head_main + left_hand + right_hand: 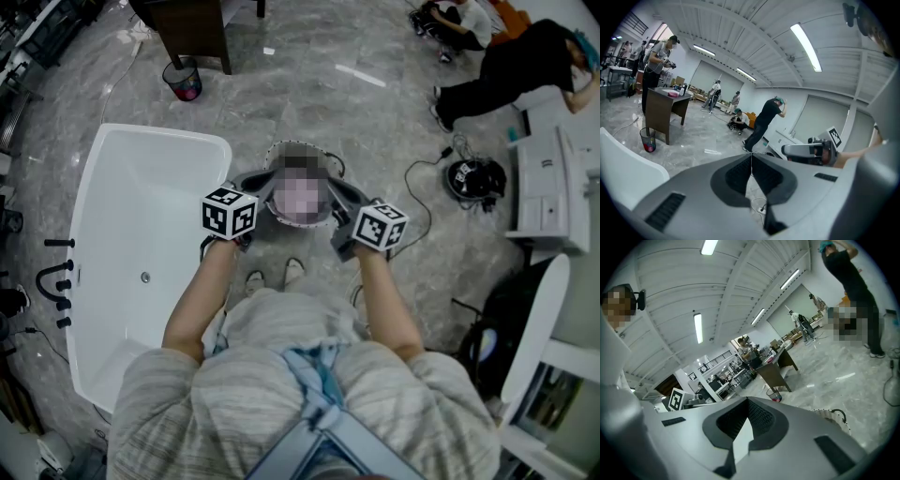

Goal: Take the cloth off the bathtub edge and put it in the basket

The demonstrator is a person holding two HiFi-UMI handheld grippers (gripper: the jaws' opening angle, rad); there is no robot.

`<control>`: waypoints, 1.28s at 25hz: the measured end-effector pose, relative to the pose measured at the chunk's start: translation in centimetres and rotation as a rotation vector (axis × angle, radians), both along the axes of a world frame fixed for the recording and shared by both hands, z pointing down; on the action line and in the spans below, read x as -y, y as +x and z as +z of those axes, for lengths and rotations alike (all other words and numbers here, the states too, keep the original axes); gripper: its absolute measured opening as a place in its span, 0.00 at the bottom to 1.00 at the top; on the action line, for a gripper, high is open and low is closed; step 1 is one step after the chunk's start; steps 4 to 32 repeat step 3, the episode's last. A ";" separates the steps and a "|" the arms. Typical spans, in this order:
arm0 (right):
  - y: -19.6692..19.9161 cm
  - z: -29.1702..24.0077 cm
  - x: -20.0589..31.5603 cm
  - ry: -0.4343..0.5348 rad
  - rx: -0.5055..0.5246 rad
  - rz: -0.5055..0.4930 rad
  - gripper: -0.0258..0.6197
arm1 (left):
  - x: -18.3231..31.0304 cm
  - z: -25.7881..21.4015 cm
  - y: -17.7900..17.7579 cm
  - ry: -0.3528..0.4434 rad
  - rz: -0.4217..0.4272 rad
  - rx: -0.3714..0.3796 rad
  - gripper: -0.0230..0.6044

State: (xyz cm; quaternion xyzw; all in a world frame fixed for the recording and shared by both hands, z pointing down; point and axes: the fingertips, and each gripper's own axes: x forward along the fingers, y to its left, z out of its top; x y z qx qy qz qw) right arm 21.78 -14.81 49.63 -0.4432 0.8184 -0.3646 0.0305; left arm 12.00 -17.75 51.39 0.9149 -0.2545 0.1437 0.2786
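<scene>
A: How do the grippers stand?

B: The left gripper [751, 163] has its jaws brought together at the tips with nothing between them; only floor and a cable show through the gap behind. The right gripper [747, 405] is likewise closed tip to tip; I cannot name the pale wedge behind its tips, though nothing hangs from it like fabric.

A: And round them?

B: Both point at the round pale basket with the dark-dotted rim [298, 143], just ahead of and between the two; the white freestanding bathtub [169, 134] lies just beside the left gripper, on its outer side.

A: The cloth?

B: I cannot find it; none shows on the stretch of tub edge in view, neither gripper carries it, and a mosaic patch covers the basket's inside; it may already lie there, under the tips.

A: Which step, then?

B: I judge the drop-off done or nearly so; the next move calls for drawing both grippers back clear of the rim, or, should the cloth be elsewhere, searching the edge near the left one.
</scene>
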 end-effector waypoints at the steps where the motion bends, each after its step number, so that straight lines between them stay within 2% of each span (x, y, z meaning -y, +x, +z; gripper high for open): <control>1: -0.1 0.1 0.0 -0.001 0.004 0.001 0.04 | 0.0 0.0 -0.1 0.000 -0.001 -0.001 0.05; 32: -0.2 0.1 -0.1 0.000 0.005 0.001 0.04 | 0.0 0.0 -0.3 -0.001 -0.003 -0.003 0.05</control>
